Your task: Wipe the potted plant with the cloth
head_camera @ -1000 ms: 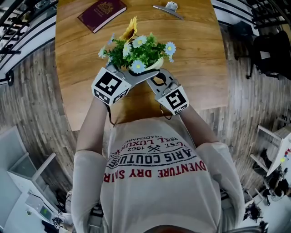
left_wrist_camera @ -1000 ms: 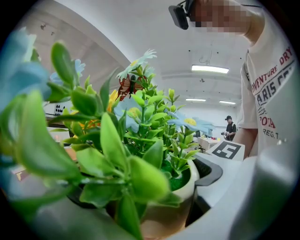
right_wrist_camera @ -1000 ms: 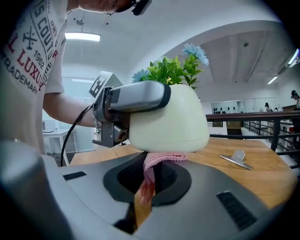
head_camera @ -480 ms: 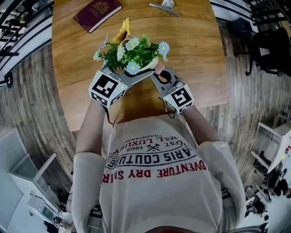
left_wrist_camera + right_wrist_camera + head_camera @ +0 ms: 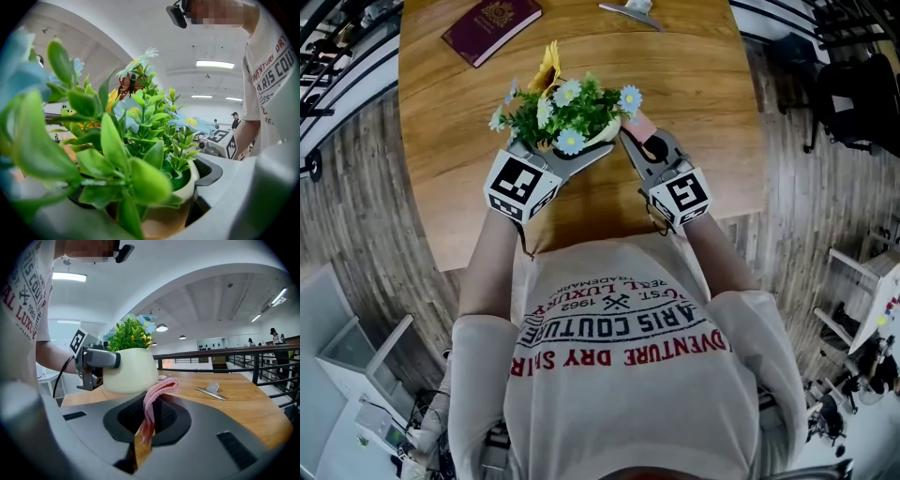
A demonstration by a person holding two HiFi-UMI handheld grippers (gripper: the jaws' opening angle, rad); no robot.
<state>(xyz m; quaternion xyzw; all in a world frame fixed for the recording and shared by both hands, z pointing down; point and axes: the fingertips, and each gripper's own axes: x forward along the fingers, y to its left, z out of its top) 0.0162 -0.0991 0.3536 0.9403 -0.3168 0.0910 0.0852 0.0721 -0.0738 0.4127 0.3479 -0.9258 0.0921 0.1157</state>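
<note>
potted plant [image 5: 567, 111] in left tool [image 5: 157, 211], cloth [image 5: 158, 392] pinched in right tool [image 5: 149, 417]

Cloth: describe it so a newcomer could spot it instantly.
At the near side of the wooden table is the flowering potted plant, and the right gripper is right beside it. The cloth is the folded strip pinched in that gripper's jaws, the only soft, pink thing here.

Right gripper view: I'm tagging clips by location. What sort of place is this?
Probably a mezzanine or upper level in a large open workspace hall. A black railing runs behind the wooden table, a high white vaulted ceiling carries strip lights, and people stand far beyond.
</note>
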